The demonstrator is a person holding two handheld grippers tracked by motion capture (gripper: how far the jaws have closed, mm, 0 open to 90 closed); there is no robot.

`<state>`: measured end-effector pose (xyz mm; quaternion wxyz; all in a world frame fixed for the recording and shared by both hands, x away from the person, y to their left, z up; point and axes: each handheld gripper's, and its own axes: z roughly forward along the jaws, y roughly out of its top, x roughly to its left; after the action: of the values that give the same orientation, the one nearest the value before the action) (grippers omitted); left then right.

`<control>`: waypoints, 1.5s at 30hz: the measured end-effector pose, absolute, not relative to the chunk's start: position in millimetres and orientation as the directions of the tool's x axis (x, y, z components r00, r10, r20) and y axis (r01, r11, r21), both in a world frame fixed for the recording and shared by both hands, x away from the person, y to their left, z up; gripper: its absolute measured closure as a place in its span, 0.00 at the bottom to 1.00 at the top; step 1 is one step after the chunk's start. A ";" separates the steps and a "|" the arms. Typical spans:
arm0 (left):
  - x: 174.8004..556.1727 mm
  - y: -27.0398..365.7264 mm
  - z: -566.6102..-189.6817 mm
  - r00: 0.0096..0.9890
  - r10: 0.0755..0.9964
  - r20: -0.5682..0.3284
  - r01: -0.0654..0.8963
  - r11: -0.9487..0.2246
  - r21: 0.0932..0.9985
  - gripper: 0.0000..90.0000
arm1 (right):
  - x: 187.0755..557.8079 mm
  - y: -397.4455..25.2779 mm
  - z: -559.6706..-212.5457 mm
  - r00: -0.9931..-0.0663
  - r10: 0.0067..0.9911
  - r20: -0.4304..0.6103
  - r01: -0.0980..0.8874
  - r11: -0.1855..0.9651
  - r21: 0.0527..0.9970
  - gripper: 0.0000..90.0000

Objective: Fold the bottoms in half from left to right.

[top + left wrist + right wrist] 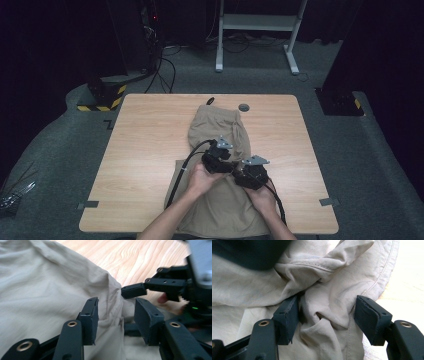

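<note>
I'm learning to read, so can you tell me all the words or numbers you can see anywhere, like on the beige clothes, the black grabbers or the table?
There are none to read.
The beige garment shows plain cloth and seams.
The left gripper and the right gripper are plain black.
The wooden table is bare wood grain.
The yellow-and-black striped base on the floor has stripes, no letters.

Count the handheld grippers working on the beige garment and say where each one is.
2. The left gripper is over the middle of the beige garment; the right gripper is beside it, nearer the table's front edge. Nothing suggests hidden ones.
</note>
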<state>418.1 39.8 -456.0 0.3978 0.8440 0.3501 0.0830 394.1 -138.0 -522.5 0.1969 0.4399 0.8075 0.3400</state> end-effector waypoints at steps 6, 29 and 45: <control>406.3 77.5 -447.0 0.709 0.692 -0.140 0.531 -0.391 0.752 0.55 | 394.5 -138.6 -522.2 -0.539 0.842 -0.016 0.578 0.384 0.720 0.40; 384.1 176.4 -511.6 0.431 0.889 -0.152 0.710 -0.230 0.666 0.46 | 347.1 -156.5 -521.4 -0.604 0.796 0.020 0.560 0.407 0.721 0.42; 433.4 169.5 -511.5 0.407 0.914 0.016 0.682 -0.315 0.660 0.64 | 389.0 -129.6 -522.5 -0.563 0.826 -0.016 0.566 0.400 0.721 0.42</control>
<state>433.4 169.5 -511.5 0.2919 0.7862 0.5073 0.1985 389.0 -129.6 -522.5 0.1896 0.4270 0.8150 0.3428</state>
